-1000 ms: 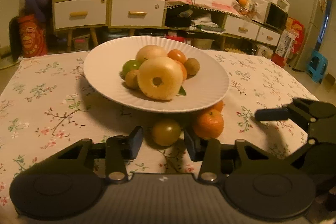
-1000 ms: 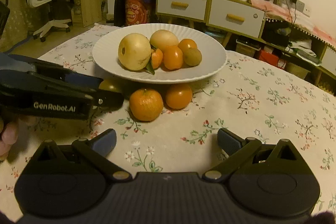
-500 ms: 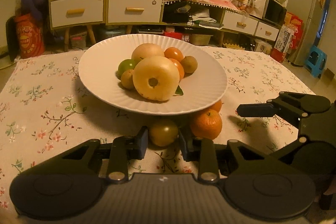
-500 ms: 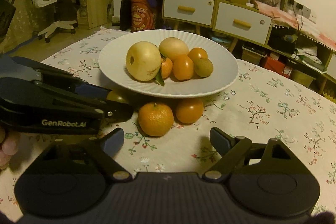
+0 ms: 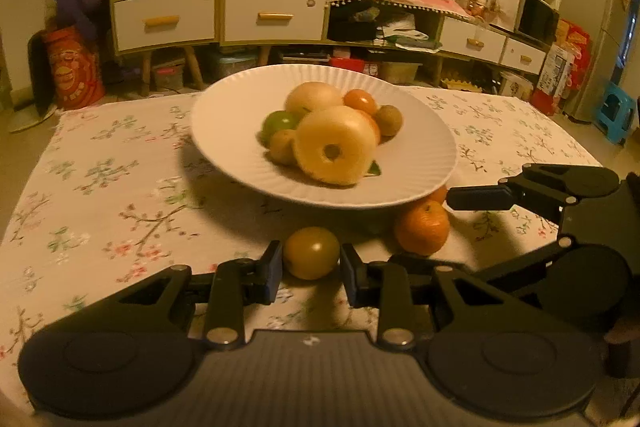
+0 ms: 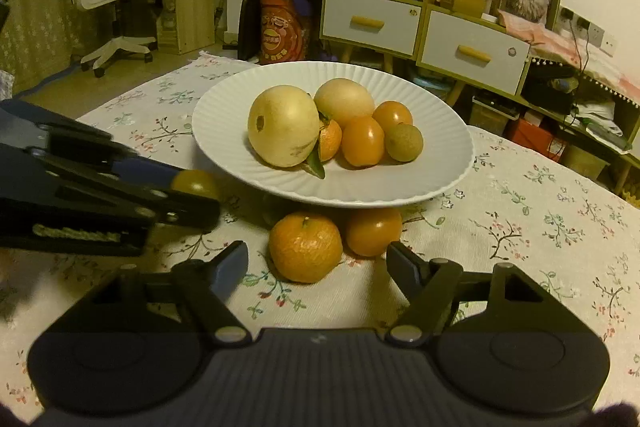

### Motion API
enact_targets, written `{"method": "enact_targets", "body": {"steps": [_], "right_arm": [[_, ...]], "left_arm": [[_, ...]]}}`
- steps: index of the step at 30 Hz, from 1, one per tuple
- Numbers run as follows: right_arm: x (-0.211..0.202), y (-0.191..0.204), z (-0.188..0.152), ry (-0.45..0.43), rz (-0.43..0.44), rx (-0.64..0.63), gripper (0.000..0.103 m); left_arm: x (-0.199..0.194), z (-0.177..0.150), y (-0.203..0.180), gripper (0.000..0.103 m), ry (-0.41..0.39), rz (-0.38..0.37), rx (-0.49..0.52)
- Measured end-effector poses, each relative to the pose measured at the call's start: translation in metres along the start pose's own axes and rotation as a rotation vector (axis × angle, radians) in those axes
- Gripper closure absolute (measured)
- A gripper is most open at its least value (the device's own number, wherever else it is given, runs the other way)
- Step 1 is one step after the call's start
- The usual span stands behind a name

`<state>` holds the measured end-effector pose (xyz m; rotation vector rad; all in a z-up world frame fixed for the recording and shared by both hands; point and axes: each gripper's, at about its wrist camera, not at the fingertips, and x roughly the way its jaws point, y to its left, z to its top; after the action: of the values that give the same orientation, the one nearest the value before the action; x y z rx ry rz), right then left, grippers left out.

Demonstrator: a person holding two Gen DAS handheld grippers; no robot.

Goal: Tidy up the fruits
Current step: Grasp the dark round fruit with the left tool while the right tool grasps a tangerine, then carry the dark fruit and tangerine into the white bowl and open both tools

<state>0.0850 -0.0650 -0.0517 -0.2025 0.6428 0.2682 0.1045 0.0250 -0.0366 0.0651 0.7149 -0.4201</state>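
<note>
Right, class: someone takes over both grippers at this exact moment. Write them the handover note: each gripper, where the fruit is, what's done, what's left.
Left gripper: closed around the yellow-green tomato on the tablecloth; not lifted.
Right gripper: open, empty, with the mandarin between its fingers.
Fruit: white plate holds a pile, including two large pale fruits. Loose in front of the plate: the tomato, the mandarin and an orange tomato.
Done: most fruit is plated.
Left: move those three onto the plate.
</note>
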Motion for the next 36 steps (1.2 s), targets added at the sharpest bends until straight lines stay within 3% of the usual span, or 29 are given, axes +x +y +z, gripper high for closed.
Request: {"method": "enact_targets", "body": {"steps": [5,19,22,24,36], "right_arm": [[0.001,-0.001,0.002,-0.008,-0.019,0.016,0.042],[-0.002,-0.002,0.003,-0.004,-0.026,0.042,0.054],[-0.003,-0.002,0.003,-0.001,-0.013,0.041,0.060],[-0.005,-0.002,0.003,0.002,0.005,0.039,0.069],[-0.012,-0.001,0.005,-0.010,0.014,0.043,0.069]], "left_arm": [[-0.004,-0.005,0.010,0.071,0.005,0.015,-0.022],[-0.009,-0.006,0.013,0.071,0.004,0.021,-0.032],[-0.009,-0.006,0.013,0.071,0.005,0.020,-0.032],[-0.009,-0.006,0.013,0.071,0.005,0.020,-0.033],[-0.012,-0.006,0.014,0.071,-0.004,0.021,-0.030]]}}
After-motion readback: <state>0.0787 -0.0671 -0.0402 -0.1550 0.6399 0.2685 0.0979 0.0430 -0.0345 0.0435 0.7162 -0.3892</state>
